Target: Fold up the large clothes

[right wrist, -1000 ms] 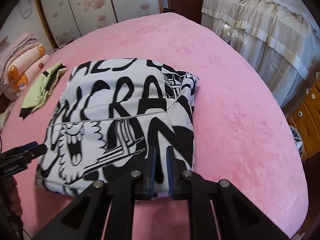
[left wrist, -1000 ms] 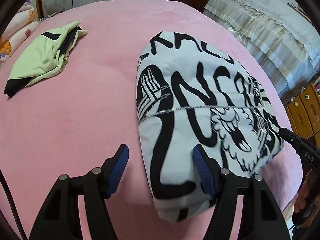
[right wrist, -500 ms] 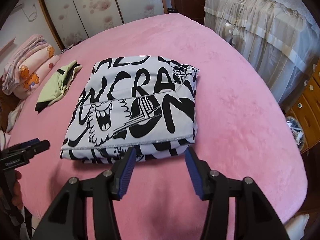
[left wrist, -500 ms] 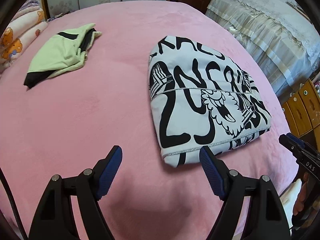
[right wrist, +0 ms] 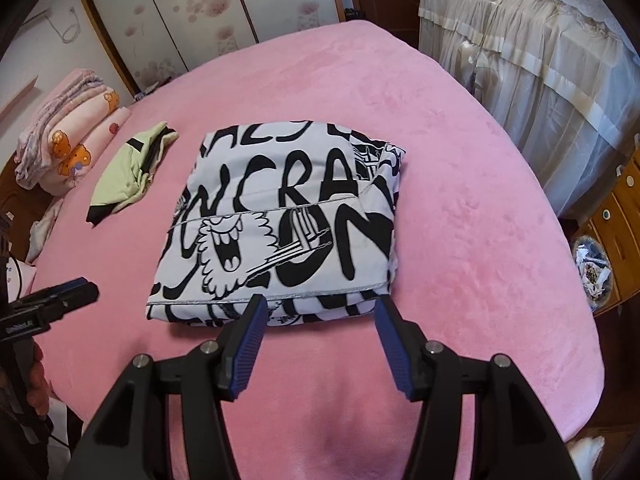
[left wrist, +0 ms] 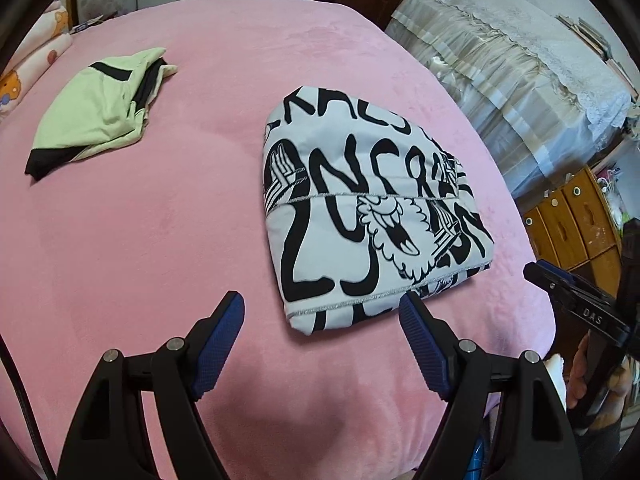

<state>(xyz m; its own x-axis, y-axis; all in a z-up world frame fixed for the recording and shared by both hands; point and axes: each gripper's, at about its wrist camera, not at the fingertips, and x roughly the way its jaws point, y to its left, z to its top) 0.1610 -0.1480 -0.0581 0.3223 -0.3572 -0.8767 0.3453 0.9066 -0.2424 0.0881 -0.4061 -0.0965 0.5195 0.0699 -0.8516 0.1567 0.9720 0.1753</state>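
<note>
I had pulled both hand-held grippers, left and right, spread and empty, off the folded shirt; its underside stayed hidden against the bed.

Two folded garments, two grippers, perhaps two stacked blankets.

Left gripper: two black angled arms, each tipped with a ribbed blue pad. Silver screws are set at the arm joints. A thin black cable is seen at its left edge. Right gripper: same black arms, blue pads, silver screws. White lettering "DAS" is printed on its black finger.
</note>
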